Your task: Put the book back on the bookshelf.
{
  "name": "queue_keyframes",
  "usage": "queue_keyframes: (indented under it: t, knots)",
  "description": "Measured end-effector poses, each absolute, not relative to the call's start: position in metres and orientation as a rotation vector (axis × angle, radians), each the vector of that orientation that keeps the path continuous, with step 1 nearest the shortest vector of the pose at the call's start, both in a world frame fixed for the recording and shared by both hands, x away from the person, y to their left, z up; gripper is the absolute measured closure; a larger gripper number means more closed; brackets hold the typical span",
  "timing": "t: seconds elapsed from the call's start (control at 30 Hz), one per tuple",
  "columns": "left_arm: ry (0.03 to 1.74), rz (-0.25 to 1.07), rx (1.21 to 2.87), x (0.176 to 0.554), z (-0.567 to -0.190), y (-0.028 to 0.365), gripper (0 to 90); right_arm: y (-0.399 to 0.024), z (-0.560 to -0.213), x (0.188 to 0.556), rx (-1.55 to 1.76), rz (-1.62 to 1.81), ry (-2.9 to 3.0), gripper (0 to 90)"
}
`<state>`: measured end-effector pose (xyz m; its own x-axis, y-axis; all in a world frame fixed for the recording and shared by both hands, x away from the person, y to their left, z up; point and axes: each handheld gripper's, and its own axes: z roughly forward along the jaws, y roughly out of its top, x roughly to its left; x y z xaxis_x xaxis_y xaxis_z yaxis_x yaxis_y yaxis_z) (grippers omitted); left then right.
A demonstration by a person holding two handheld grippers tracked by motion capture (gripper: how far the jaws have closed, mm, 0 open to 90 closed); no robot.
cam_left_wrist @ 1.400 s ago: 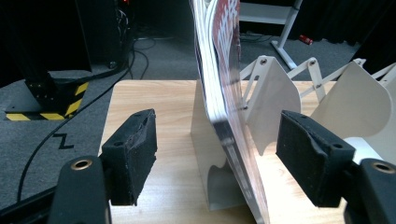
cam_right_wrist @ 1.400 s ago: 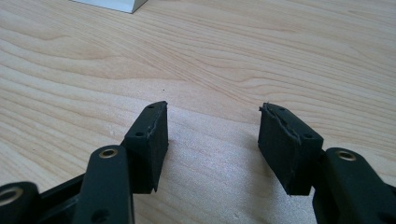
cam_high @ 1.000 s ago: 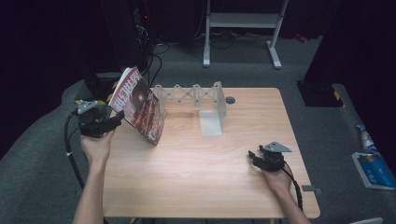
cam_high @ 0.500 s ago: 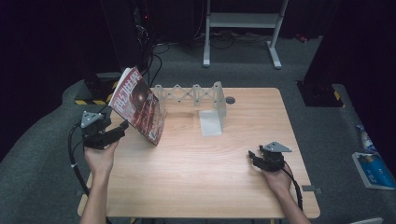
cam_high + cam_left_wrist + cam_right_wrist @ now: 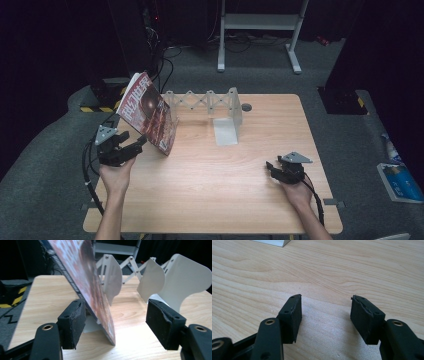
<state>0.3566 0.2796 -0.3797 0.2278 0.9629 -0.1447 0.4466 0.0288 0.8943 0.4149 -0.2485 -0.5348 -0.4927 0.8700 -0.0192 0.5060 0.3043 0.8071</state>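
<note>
The left gripper stands spread, no pad pressing, its jaws either side of the lower edge of the magazine, which leans tilted against the end of the white rack at the table's far left. The step looks like taking hold; next, the jaws must pinch that edge squarely. The right gripper rests spread and empty on bare wood.

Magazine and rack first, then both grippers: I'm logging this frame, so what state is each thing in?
Magazine: standing on its lower edge, tilted, leaning against the rack's left end.
Folding rack: stretched out along the table's far edge, dividers upright, its other slots empty.
Left gripper: open; the magazine's lower corner is between its jaws, pads not pressing it.
Right gripper: open, empty, low over the bare table.
</note>
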Motion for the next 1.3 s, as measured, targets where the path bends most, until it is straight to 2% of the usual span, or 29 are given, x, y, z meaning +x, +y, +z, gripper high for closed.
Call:
queue_keyframes:
  t: [1.3]
  knots:
    - [1.255,0.571,1.611,0.357,-0.411,0.235,32.0,-0.249,-0.535,0.415,1.219,1.060,2.119,42.5]
